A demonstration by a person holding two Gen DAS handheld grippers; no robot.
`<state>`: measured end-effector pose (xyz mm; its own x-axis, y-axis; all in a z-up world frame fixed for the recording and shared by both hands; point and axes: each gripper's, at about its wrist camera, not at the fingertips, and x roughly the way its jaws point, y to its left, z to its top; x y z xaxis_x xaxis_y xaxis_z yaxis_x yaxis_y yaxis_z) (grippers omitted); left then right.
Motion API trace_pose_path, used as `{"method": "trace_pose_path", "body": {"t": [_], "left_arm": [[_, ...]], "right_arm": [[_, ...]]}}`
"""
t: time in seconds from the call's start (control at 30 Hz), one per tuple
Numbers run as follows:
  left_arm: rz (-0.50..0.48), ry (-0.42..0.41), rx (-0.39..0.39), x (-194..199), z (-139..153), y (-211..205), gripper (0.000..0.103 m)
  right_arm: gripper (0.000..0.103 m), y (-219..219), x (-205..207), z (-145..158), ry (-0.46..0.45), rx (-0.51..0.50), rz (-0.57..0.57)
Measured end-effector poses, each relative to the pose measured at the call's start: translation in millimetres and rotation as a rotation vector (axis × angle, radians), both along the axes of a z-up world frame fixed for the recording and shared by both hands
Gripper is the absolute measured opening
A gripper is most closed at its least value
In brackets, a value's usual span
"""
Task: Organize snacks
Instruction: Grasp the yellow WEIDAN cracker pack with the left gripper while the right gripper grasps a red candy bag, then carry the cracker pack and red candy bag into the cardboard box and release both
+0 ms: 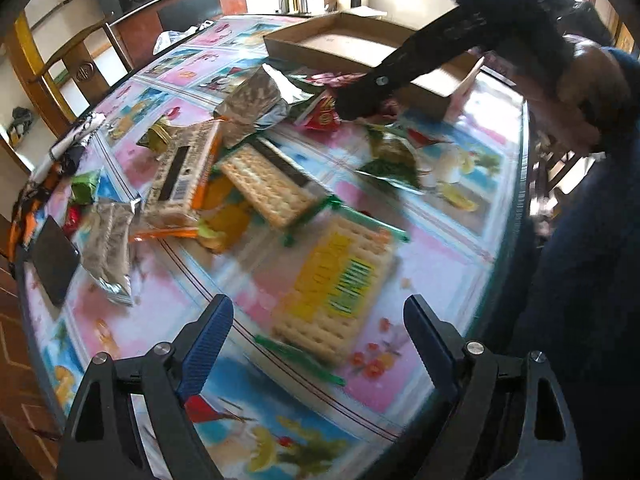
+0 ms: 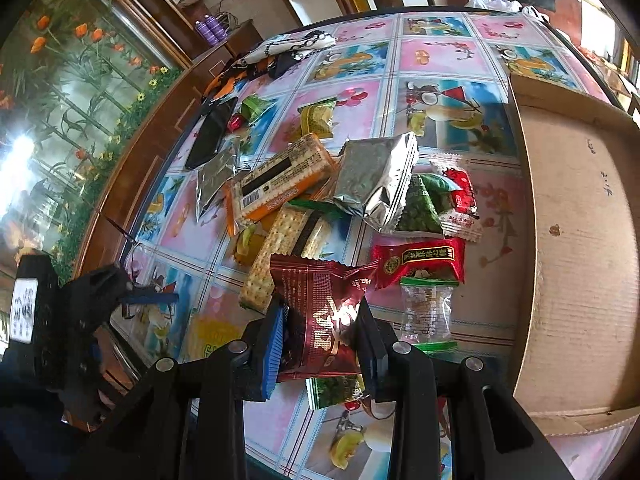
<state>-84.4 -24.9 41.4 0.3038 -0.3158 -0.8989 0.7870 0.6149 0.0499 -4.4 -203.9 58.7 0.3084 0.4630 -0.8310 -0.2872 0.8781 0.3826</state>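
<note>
Right gripper [image 2: 322,332] is clamped on a dark red snack packet [image 2: 320,312], low in the middle of the right wrist view, just left of the cardboard tray [image 2: 580,240]. Left gripper [image 1: 320,340] is spread wide, nothing in it, over a cracker pack [image 1: 340,292] at lower center.

Right gripper [image 2: 322,330], 6 o'clock: jaws clamped on dark red foil snack packet [image 2: 320,304], pads pressing both sides. Green packet [image 2: 334,390] beneath it. Cardboard tray [image 2: 576,240], 3 o'clock, on fruit-print tablecloth [image 2: 432,60]. Centre pile: silver foil pouch [image 2: 376,176], orange cracker pack [image 2: 280,178], cracker sleeve [image 2: 276,240], red sachet [image 2: 420,266], clear-wrapped sweet [image 2: 426,312]. Black phone [image 2: 210,134], 10 o'clock. Left gripper [image 2: 152,298], 8 o'clock, jaw state unclear.
</note>
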Motion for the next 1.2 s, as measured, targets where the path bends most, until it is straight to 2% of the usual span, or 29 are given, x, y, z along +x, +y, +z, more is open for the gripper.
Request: {"method": "trace_pose_path", "body": {"t": [0.17,0.3,0.43,0.53,0.57,0.67,0.8,1.0,1.2], "left_arm": [[-0.066,-0.015,0.064,4,-16,-21,0.087],[-0.071,-0.014,0.102,5,-30,-27,0.085],[0.007,0.045,0.01,12,-27,-19,0.064],[0.094,0.031,-0.03,7,-25,-14,0.054],[0.119,0.029,-0.04,5,-25,-12,0.045],[0.199,0.063,-0.092,6,-23,-5,0.045],[0.241,0.08,-0.155,4,-12,1,0.045],[0.264,0.033,-0.235,10,21,-5,0.045],[0.277,-0.004,-0.281,30,44,-28,0.045]], "right_arm": [[0.035,0,-1,1,-0.006,0.0,0.006],[0.035,-4,-2,2,-0.01,0.002,-0.005],[0.035,-9,-4,4,-0.012,0.006,-0.022],[0.035,-12,-5,5,-0.013,0.012,-0.034],[0.035,-13,-5,5,-0.014,0.014,-0.037],[0.035,-16,-5,6,-0.015,0.022,-0.048],[0.035,-17,-5,9,-0.022,0.033,-0.052],[0.035,-23,-5,11,-0.027,0.048,-0.06],[0.035,-39,-5,15,-0.034,0.067,-0.093]]}}
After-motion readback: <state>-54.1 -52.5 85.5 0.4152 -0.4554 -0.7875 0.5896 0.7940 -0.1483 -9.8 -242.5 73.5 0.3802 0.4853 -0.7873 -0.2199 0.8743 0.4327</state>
